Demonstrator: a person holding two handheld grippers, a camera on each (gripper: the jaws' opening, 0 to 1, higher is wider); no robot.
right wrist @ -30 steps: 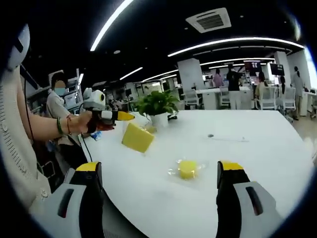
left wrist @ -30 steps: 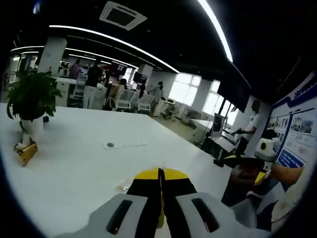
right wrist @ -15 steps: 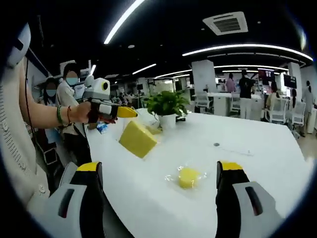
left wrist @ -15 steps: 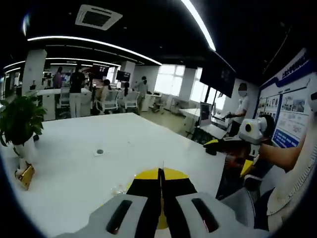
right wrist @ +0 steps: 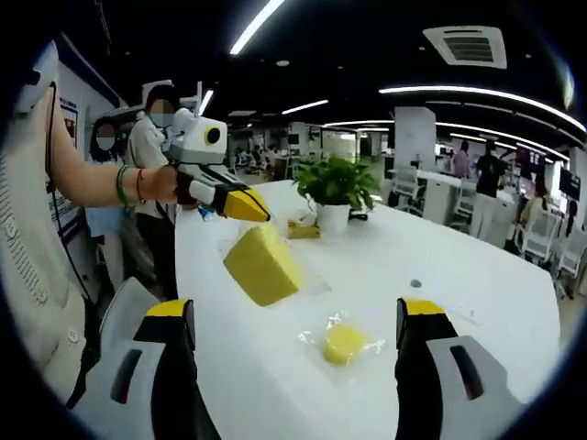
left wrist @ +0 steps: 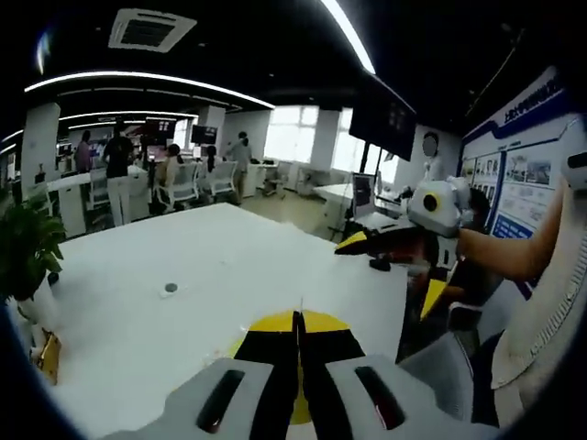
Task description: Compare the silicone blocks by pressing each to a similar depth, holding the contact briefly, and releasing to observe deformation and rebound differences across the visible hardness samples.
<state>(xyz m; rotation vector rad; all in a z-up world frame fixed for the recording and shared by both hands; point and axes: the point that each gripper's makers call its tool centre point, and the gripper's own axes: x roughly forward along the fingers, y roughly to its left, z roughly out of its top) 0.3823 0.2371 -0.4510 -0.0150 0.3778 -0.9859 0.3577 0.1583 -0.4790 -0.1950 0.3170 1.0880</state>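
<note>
Right gripper view: right gripper (right wrist: 293, 367) gapes above a wrapped small yellow block (right wrist: 343, 344) on the white table (right wrist: 477, 275); left gripper (right wrist: 240, 205) clamps the large yellow block (right wrist: 263, 266); potted plant (right wrist: 336, 188) beyond.

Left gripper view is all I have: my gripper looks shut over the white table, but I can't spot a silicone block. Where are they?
Observer: In the right gripper view, a large yellow block sits tilted just beneath the tip of the left gripper.
Operator: Am I gripping it?
Observer: The jaws are closed and clear wrapping surrounds the block, but I cannot tell whether you are pinching it.
Operator: Any other sample?
Observer: A small round yellow block in clear wrap lies on the table, ahead of the right gripper and between its open jaws.
</note>
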